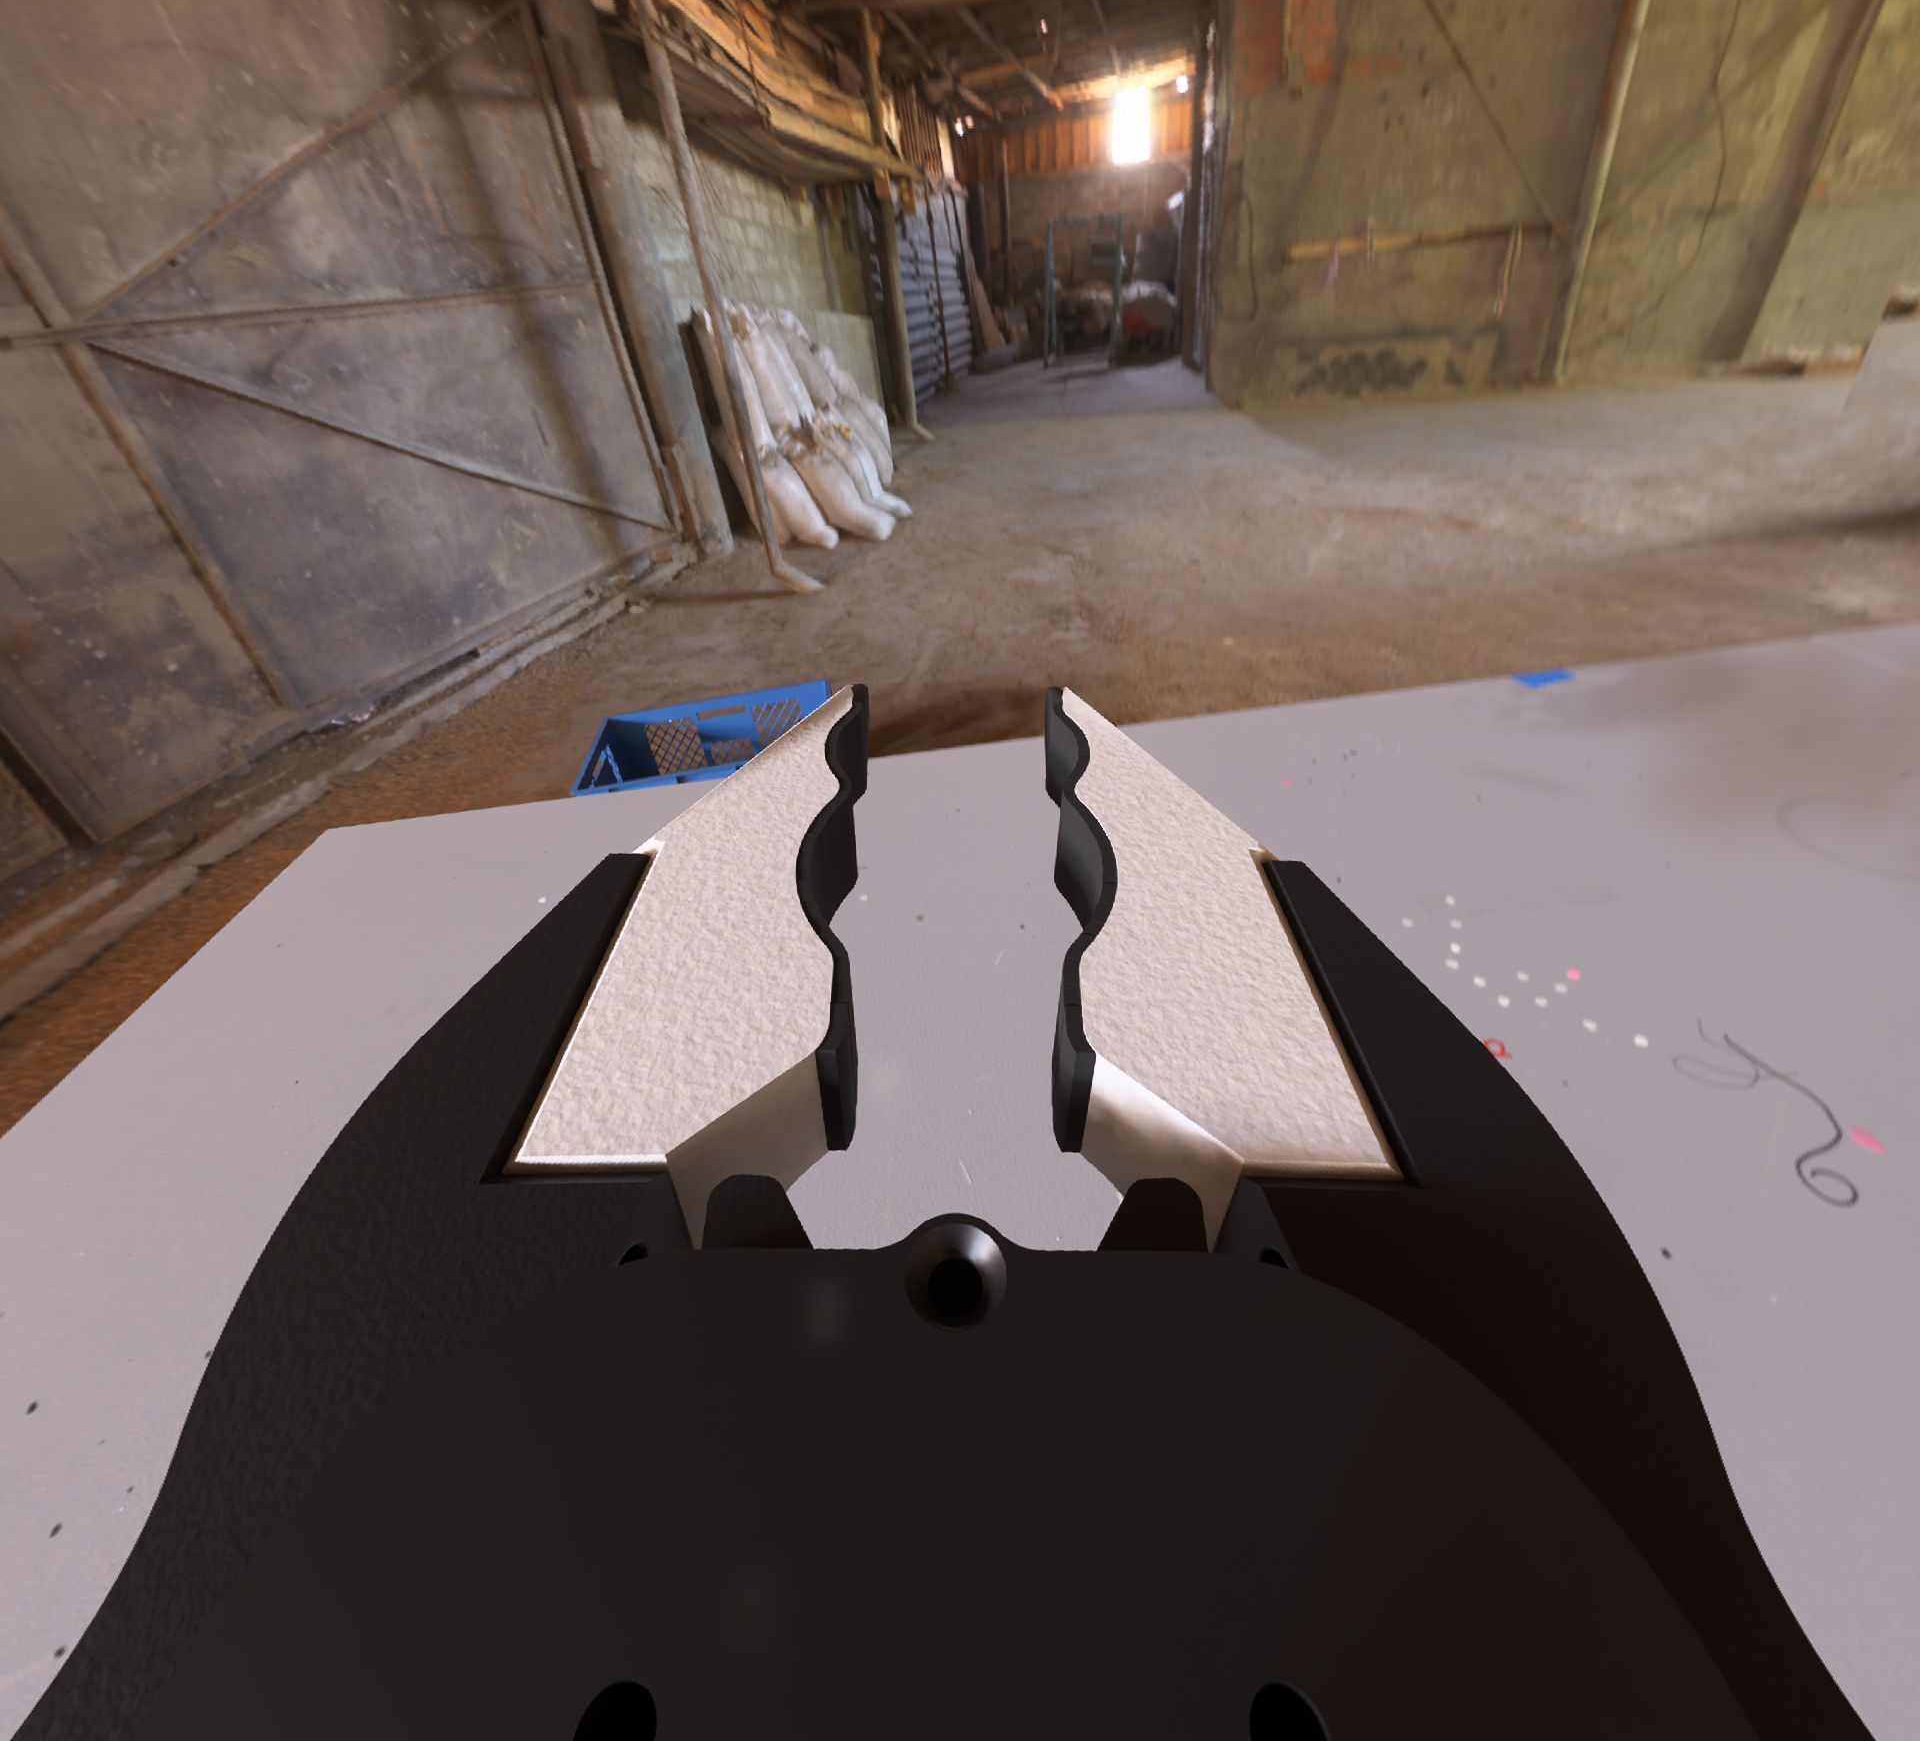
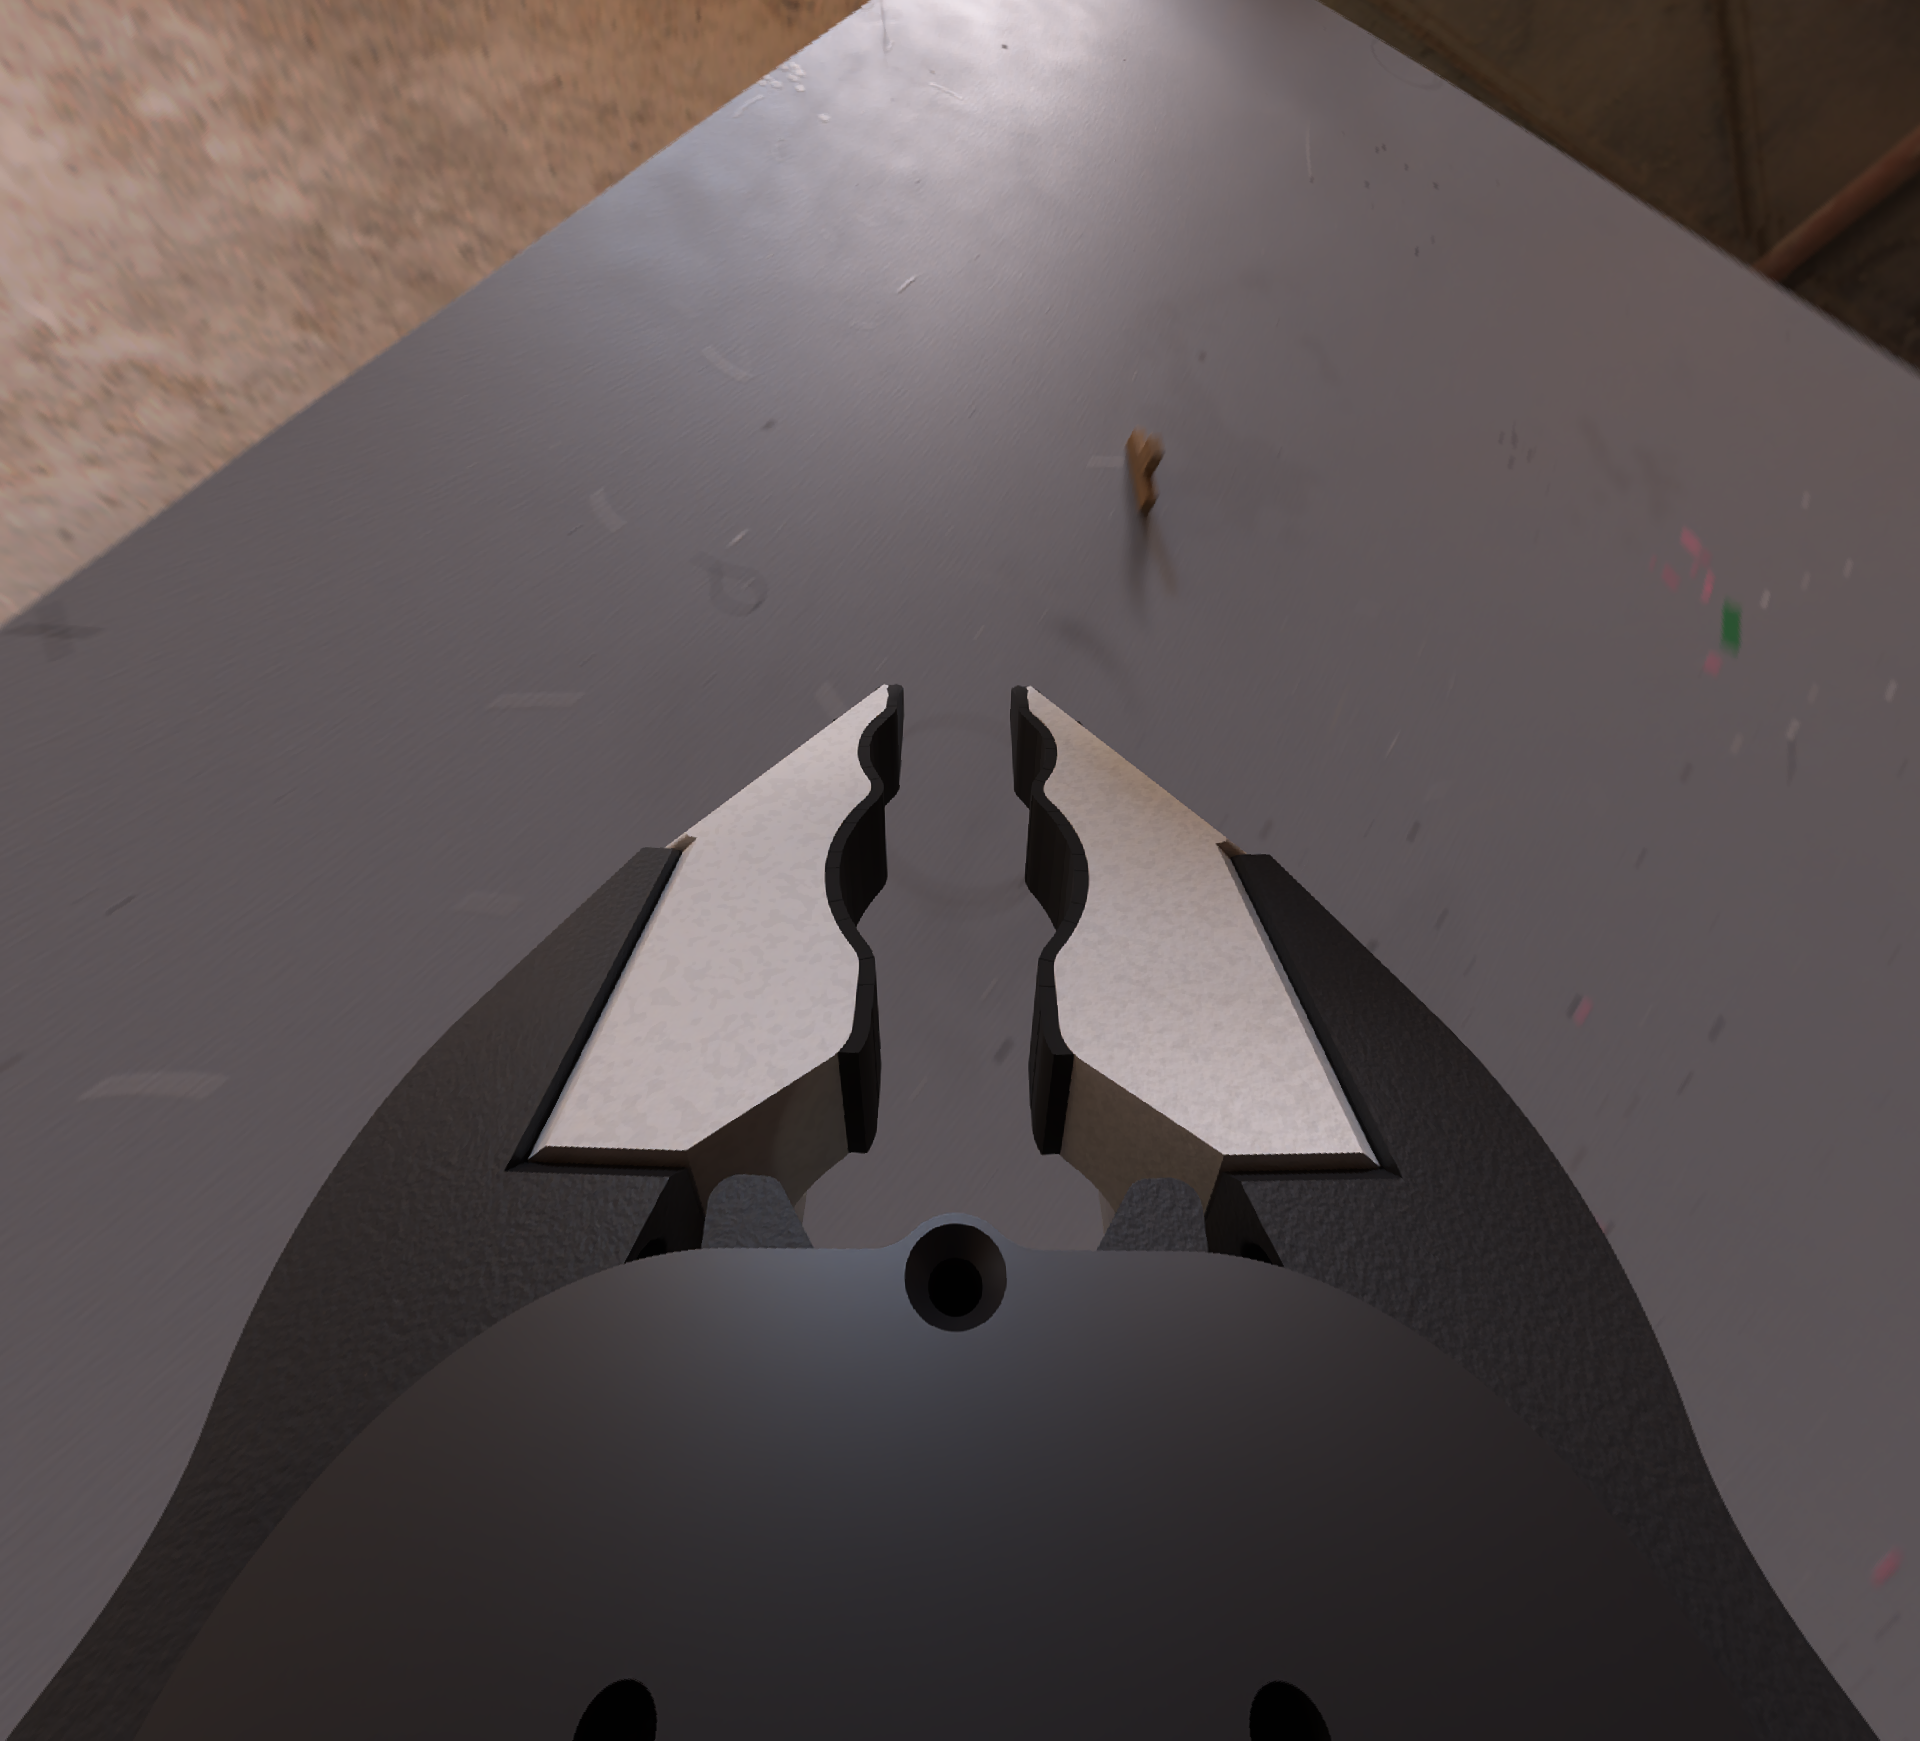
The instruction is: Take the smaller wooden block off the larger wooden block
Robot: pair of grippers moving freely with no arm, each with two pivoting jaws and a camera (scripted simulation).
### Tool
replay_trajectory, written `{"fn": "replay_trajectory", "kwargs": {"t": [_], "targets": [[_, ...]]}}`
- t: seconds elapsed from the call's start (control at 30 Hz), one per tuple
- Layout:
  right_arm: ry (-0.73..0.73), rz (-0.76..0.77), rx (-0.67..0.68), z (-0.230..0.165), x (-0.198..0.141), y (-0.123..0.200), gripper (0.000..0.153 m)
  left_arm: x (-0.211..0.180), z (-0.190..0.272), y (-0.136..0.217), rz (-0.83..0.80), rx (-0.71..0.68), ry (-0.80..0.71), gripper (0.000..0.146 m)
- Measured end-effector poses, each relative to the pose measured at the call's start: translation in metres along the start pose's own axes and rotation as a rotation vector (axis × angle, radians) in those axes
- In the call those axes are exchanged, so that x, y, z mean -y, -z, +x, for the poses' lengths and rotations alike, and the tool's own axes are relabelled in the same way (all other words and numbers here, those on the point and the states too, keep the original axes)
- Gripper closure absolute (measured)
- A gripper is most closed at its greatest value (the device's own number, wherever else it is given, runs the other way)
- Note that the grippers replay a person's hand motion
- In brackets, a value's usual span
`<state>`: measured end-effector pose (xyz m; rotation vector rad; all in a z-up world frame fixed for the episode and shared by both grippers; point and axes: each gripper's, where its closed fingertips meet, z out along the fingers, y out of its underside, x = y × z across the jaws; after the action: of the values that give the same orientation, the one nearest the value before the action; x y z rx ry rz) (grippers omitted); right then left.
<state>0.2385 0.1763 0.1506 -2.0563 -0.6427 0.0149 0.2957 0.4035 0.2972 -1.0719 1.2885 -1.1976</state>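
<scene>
Blocks first: far out on the grey table (image 2: 623, 756), in the right wrist view, a small tan wooden stack (image 2: 1143, 470) stands by itself, ahead of and a little to the right of the right gripper (image 2: 957, 704) and well apart from it. It is so small and blurred that I cannot clearly separate the smaller block from the larger one; it may be one sitting on the other. The right gripper hangs above the tabletop with its two white fingers (image 2: 748, 943) parted by a modest gap and nothing between them. The left gripper (image 1: 956, 715) sits low over another stretch of the same table (image 1: 1558, 860), near its far edge, its fingers (image 1: 707, 964) spread a bit wider and likewise holding nothing. Beyond that edge, on the dirt floor of a barn, a blue plastic crate (image 1: 696, 741) rests, and white sacks (image 1: 821, 434) lean against the left wall farther back.
</scene>
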Motion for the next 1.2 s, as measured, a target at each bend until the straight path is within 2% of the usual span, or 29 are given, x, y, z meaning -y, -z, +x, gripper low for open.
{"fn": "replay_trajectory", "kwargs": {"t": [0.1,0.17,0.27,0.33,0.4,0.53,0.67,0.77,0.83,0.93,1.07,1.2], "targets": [[0.109,-0.089,0.016,0.037,0.044,-0.067,0.132,0.007,-0.024,0.015,0.081,0.023,0.052,0.112],[0.18,-0.192,0.032,0.057,0.058,-0.111,0.134,0.01,-0.04,0.027,0.133,0.048,0.097,0.112],[0.24,-0.38,0.058,0.083,0.052,-0.168,0.143,0.017,-0.056,0.047,0.23,0.051,0.166,0.112],[0.182,-0.515,0.129,0.089,0.035,-0.197,0.143,0.017,-0.063,0.058,0.267,0.063,0.184,0.112],[0.107,-0.602,0.199,0.086,0.02,-0.218,0.136,0.015,-0.069,0.065,0.269,0.077,0.185,0.113],[0.092,-0.804,0.205,0.088,-0.002,-0.233,0.124,0.007,-0.076,0.07,0.261,0.078,0.203,0.113],[0.035,-0.837,0.249,0.086,-0.004,-0.244,0.122,0.002,-0.076,0.069,0.25,0.067,0.214,0.113],[-0.014,-0.879,0.228,0.091,-0.015,-0.255,0.122,-0.001,-0.079,0.071,0.237,0.078,0.213,0.113],[-0.056,-0.863,0.248,0.09,-0.017,-0.261,0.13,-0.003,-0.082,0.073,0.243,0.083,0.225,0.113],[-0.036,-0.841,0.24,0.09,-0.017,-0.263,0.148,-0.004,-0.086,0.076,0.261,0.082,0.245,0.113],[-0.022,-0.843,0.248,0.087,-0.017,-0.261,0.148,-0.005,-0.087,0.075,0.264,0.078,0.257,0.113],[0.017,-0.762,0.162,0.098,-0.001,-0.252,0.148,-0.002,-0.084,0.074,0.263,0.079,0.247,0.113]]}}
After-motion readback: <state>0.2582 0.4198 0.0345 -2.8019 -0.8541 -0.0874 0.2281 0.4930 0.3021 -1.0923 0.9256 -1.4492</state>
